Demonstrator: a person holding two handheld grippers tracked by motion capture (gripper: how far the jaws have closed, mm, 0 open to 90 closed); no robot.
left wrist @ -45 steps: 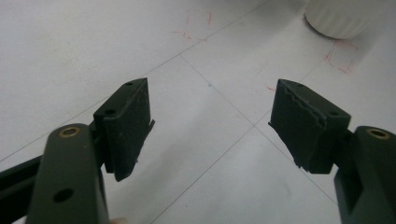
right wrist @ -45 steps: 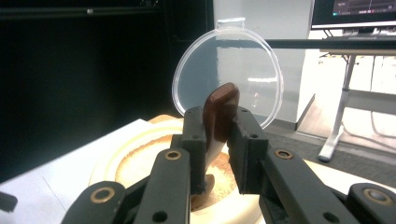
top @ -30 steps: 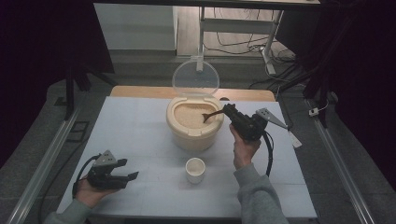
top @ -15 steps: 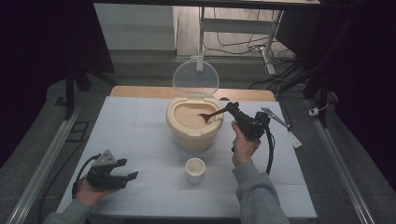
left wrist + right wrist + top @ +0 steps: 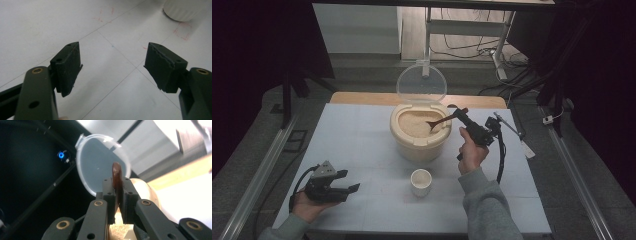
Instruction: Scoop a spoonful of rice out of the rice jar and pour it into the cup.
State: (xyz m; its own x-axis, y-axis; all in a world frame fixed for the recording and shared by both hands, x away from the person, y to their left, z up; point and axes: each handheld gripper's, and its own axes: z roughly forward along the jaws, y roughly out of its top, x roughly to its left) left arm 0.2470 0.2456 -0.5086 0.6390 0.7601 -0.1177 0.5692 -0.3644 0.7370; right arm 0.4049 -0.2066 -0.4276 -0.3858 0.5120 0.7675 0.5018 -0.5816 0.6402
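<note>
A beige round container (image 5: 418, 131) full of pale rice stands mid-table with its clear lid (image 5: 421, 83) tipped up behind it. My right gripper (image 5: 460, 114) is shut on the handle of a brown wooden spoon (image 5: 439, 121), whose bowl rests in the rice. In the right gripper view the spoon handle (image 5: 116, 176) sticks up between the pressed pads, with the clear lid (image 5: 100, 163) behind. A small white cup (image 5: 421, 181) sits in front of the container. My left gripper (image 5: 350, 181) lies low at the front left, open, nothing between its pads (image 5: 69, 67).
The white table (image 5: 362, 145) has a wooden strip along its far edge. The white cup's base (image 5: 183, 10) shows at the top right of the left gripper view, above red corner marks. Metal rails run down both sides. Cables lie on the floor behind.
The right hand has swung the spoon slightly, its handle end now farther right and the bowl down in the rice. The left gripper has stayed still.
</note>
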